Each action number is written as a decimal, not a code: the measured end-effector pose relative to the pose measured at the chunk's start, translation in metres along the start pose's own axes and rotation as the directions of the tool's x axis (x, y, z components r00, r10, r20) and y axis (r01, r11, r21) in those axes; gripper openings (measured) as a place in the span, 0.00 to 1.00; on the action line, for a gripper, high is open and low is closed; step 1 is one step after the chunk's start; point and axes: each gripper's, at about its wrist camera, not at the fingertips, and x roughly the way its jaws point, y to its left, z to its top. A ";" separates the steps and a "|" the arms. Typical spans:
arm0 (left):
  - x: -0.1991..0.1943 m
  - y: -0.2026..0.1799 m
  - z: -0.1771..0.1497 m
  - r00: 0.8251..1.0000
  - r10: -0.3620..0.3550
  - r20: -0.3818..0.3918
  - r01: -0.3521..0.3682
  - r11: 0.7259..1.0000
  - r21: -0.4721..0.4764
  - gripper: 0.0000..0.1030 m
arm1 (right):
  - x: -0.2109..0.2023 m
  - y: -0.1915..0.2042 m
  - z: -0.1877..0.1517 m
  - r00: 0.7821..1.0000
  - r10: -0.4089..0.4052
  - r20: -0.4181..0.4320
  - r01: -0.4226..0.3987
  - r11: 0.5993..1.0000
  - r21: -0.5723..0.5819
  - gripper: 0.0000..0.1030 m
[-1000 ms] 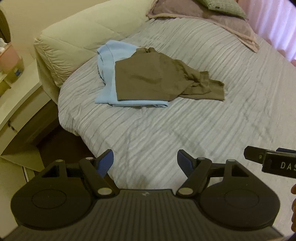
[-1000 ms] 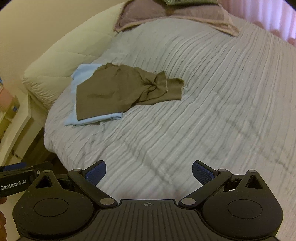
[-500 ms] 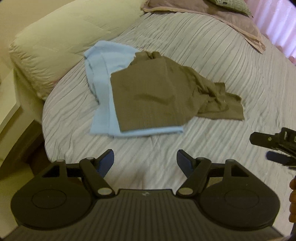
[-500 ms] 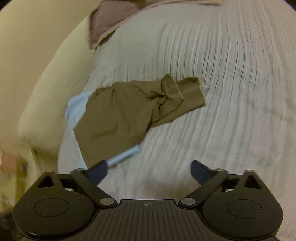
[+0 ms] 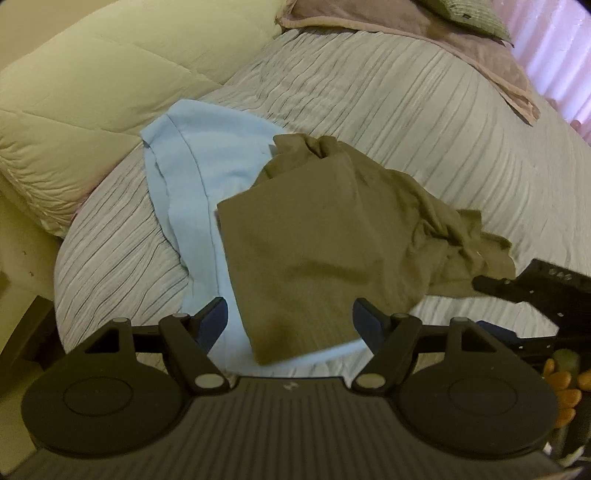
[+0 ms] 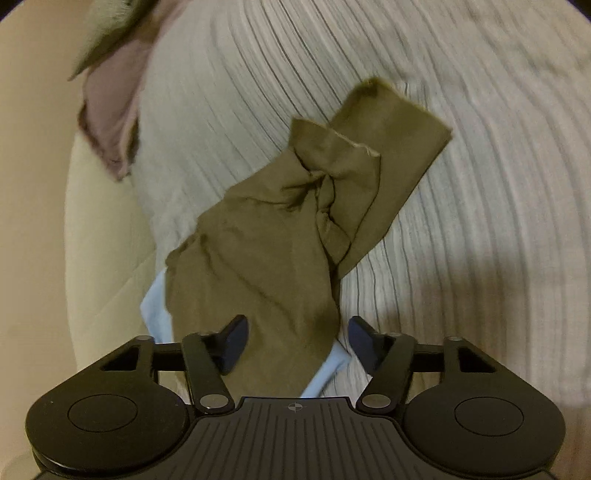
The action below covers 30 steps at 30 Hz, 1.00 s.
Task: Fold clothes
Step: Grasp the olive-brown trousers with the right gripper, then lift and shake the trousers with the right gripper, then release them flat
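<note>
Olive-brown garment (image 5: 325,243) on the bed (image 5: 424,122), spread over a light blue garment (image 5: 207,162) near the bed's left edge; long axis in the left wrist view from the squared flat end at lower centre out to the bunched, twisted end at right, beside the right gripper (image 5: 517,291); in the right wrist view (image 6: 280,236), same axis from near lower centre up to the right, ending in a flat rectangular flap; light blue (image 6: 157,306) showing only at its lower edges there; left gripper (image 5: 290,319) low over the near corner of both garments, fingers (image 5: 214,317) wide apart, holding nothing; right gripper (image 6: 295,341) over the olive cloth's near end, fingers (image 6: 234,341) likewise spread, nothing between them pinched; grey ribbed bedspread under everything; cream quilted duvet (image 5: 92,85) heaped at the left; mauve pillow (image 5: 388,18) at the head; pink curtain (image 5: 557,48) at far right.
</note>
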 end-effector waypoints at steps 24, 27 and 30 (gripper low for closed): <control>-0.006 0.005 0.026 0.996 0.004 0.090 -0.002 1.000 -0.018 0.69 | -0.063 -0.002 -0.004 0.924 0.364 0.114 -0.355 0.930 -0.095 0.05; -0.034 -0.010 0.023 0.990 -0.018 0.139 0.018 1.000 0.001 0.69 | -0.124 0.007 -0.008 0.858 0.484 0.168 -0.462 0.873 -0.157 0.05; -0.064 -0.032 0.014 0.981 -0.052 0.186 0.046 0.998 0.034 0.69 | -0.193 0.006 -0.020 0.782 0.572 0.248 -0.528 0.819 -0.226 0.05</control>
